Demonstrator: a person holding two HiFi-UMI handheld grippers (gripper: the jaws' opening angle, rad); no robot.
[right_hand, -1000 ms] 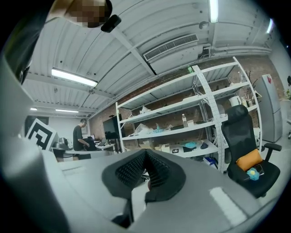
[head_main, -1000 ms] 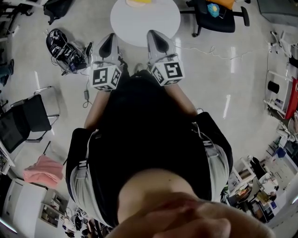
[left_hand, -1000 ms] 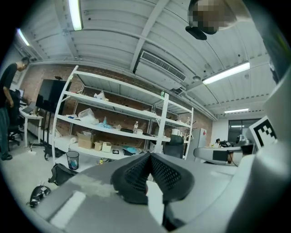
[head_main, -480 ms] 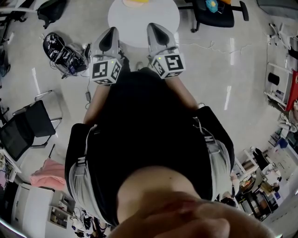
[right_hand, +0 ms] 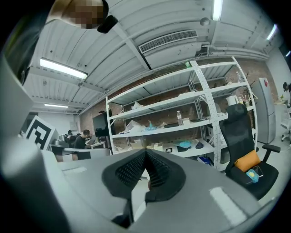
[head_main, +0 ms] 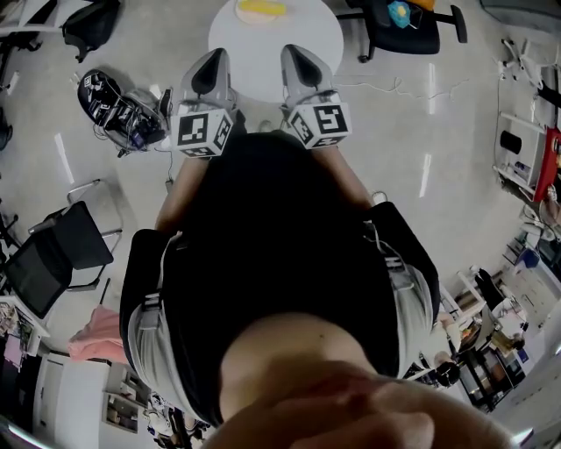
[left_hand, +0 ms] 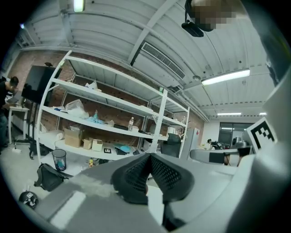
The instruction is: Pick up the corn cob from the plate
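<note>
Yellow, one item: the corn cob (head_main: 261, 8), lying on its plate (head_main: 242, 12) at the far side of the round white table (head_main: 263, 48), right at the top edge of the head view. Change since a second ago: the table has slid further down into the head view, so more of the cob now shows where before I had only a sliver. Both tools now sit over the table's near rim, so I read the approach as under way and nothing more. Left gripper (head_main: 213, 56): jaws pressed together, nothing between the pads. Right gripper (head_main: 294, 49): likewise closed and empty. Both are held side by side and point roughly level toward the table. Neither gripper view shows the cob, only shelving and ceiling, and the cob is well apart from both tips. Meaning for the task: the pick has not begun. One pair of jaws must open before it can take the cob.
</note>
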